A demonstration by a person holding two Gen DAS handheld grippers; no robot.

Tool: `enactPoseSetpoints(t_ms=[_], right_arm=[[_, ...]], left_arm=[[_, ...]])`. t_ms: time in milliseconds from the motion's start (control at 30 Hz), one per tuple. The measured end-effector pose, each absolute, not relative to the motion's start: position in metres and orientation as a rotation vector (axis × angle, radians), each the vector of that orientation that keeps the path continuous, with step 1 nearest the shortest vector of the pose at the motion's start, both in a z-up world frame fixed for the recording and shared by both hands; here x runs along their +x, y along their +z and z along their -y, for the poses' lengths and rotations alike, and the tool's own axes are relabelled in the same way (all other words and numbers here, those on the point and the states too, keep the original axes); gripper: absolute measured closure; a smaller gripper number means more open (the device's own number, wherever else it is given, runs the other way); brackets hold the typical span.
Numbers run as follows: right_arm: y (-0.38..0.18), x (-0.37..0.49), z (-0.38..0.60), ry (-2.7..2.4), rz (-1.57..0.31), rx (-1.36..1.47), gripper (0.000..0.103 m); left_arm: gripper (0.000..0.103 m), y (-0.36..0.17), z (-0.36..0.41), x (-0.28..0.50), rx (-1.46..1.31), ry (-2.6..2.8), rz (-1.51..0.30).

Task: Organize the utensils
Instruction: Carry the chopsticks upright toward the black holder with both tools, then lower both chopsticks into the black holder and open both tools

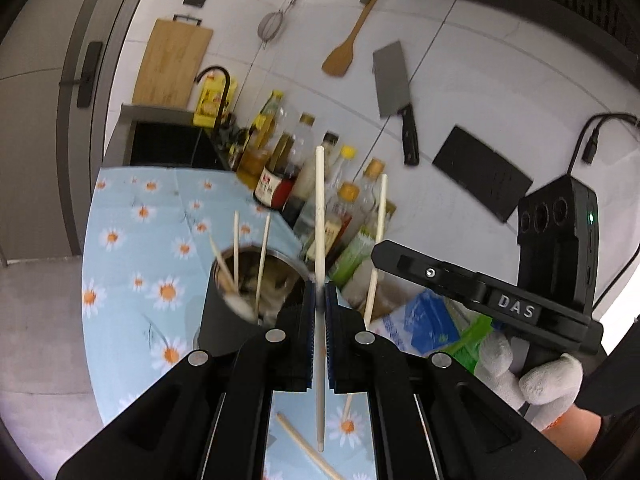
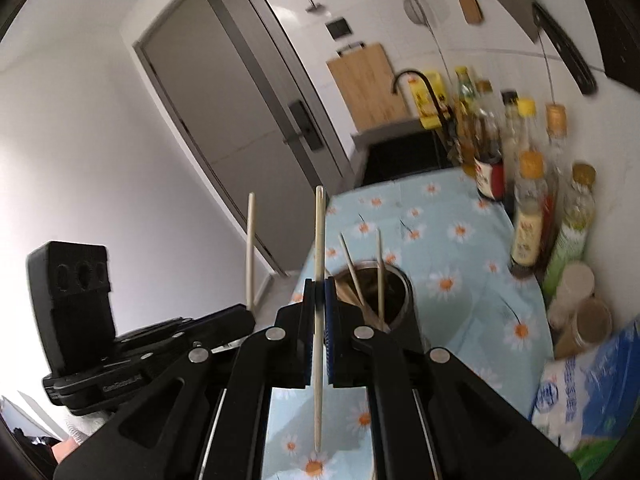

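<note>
Two chopsticks stand upright, one clamped mid-length between the closed fingers of each gripper, left [image 1: 319,300] and right [image 2: 319,292], while three more lean in the black cup [image 1: 224,312] on the table [image 1: 132,248].

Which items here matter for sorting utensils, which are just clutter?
Job:
- chopstick in left tongs
- chopstick in right tongs
- holder cup with chopsticks
- loose chopstick on cloth

Clutter:
- sauce bottles
- cleaver
- wooden spatula
- cutting board
- blue packet

pale wooden chopsticks [image 1: 319,216], shiny metal holder [image 1: 256,276], matt floral tablecloth [image 1: 132,240]
</note>
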State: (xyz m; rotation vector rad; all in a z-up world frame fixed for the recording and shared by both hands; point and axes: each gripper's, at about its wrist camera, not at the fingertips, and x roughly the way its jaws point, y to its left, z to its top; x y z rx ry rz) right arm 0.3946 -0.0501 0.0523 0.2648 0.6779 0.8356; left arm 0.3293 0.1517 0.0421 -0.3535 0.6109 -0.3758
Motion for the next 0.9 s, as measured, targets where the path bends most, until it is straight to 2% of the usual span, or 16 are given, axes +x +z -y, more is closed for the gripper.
enactPoseSetpoints(t_ms=[367,900], right_arm=[[0.081,0.412,0.065,0.851,-0.475,0.31,0.097],[0.086,0.458,0.051,0.833,-0.393,0.278,0.097]], left_arm=[[0.099,0.071,-0.153,0.345,-0.333,-0.351,-0.439],[0.099,0.065,-0.146,0.373,-0.258,-0.273,-0.243]])
